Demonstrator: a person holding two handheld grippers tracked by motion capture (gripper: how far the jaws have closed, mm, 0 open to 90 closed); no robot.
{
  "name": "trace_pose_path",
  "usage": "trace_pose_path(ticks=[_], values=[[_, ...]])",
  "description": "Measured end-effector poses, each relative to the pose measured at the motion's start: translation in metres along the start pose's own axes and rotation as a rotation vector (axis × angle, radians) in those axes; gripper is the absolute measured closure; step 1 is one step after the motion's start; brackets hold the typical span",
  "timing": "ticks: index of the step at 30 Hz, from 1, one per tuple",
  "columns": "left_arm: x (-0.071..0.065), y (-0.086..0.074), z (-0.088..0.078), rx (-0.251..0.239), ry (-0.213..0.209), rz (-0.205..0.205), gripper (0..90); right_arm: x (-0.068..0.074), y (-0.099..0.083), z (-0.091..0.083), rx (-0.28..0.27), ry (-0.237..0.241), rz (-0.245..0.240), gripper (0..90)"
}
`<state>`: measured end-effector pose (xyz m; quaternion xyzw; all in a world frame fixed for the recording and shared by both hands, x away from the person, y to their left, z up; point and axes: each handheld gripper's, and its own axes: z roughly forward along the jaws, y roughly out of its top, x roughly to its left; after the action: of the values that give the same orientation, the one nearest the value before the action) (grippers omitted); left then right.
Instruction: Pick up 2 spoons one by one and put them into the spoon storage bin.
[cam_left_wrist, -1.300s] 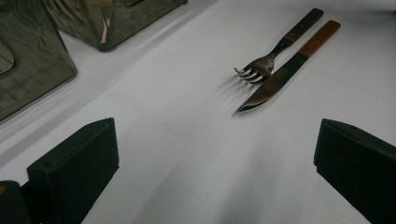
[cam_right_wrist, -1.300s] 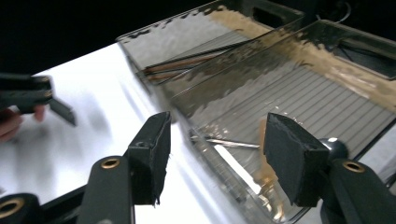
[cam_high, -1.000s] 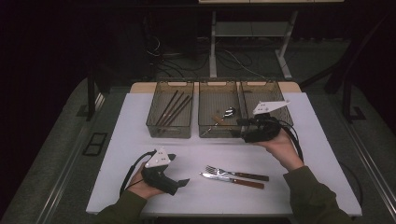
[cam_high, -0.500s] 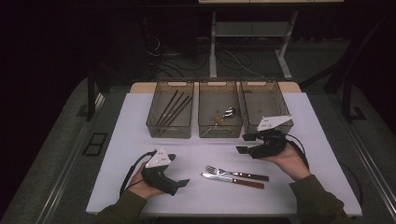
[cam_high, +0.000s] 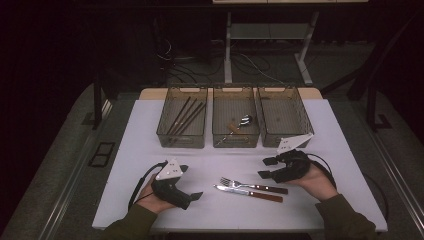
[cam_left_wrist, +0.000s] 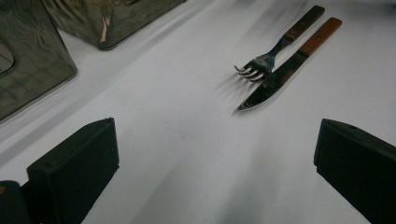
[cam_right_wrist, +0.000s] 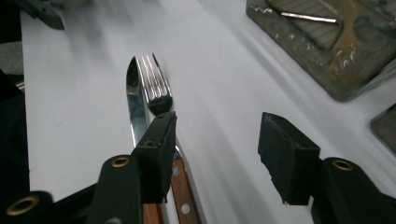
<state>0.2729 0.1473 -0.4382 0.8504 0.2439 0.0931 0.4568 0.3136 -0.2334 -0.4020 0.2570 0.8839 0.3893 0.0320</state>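
On the white worktop (cam_high: 150, 135), the fork (cam_high: 252, 185) and knife (cam_high: 247, 193) lie side by side at six o'clock from the middle bin (cam_high: 235, 137). The right gripper (cam_high: 267, 167), at the fork's two o'clock, has been narrowing its half-open fingers, which hold nothing. The left gripper (cam_high: 192, 182), at nine o'clock, has its fingers wide.

the left gripper (cam_high: 196, 196) rests low at the near left of the table in the person's left hand (cam_high: 159, 196), its forearm coming in from the bottom edge. its jaws stand wide apart with nothing between them, pointing to the right. the right gripper (cam_high: 265, 168) sits in the right hand (cam_high: 312, 180) at the near right, pointing left. its jaws have just been closing, still parted, with nothing pinched between the pads.
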Motion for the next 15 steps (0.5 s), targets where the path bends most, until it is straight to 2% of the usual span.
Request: trace_pose_path(ticks=[4, 11, 15], values=[[0.0, 0.0, 0.0, 0.0, 0.001, 0.002, 0.0, 0.002, -0.007, 0.001, 0.032, -0.009, -0.008, 51.7], [0.0, 0.0, 0.0, 0.001, 0.001, 0.003, 0.0, 0.007, -0.018, 0.005, 0.073, 0.032, -0.017, 57.9], [0.0, 0.0, 0.0, 0.003, 0.0, 0.002, 0.0, 0.012, -0.017, 0.012, 0.097, 0.052, -0.046, 62.0]])
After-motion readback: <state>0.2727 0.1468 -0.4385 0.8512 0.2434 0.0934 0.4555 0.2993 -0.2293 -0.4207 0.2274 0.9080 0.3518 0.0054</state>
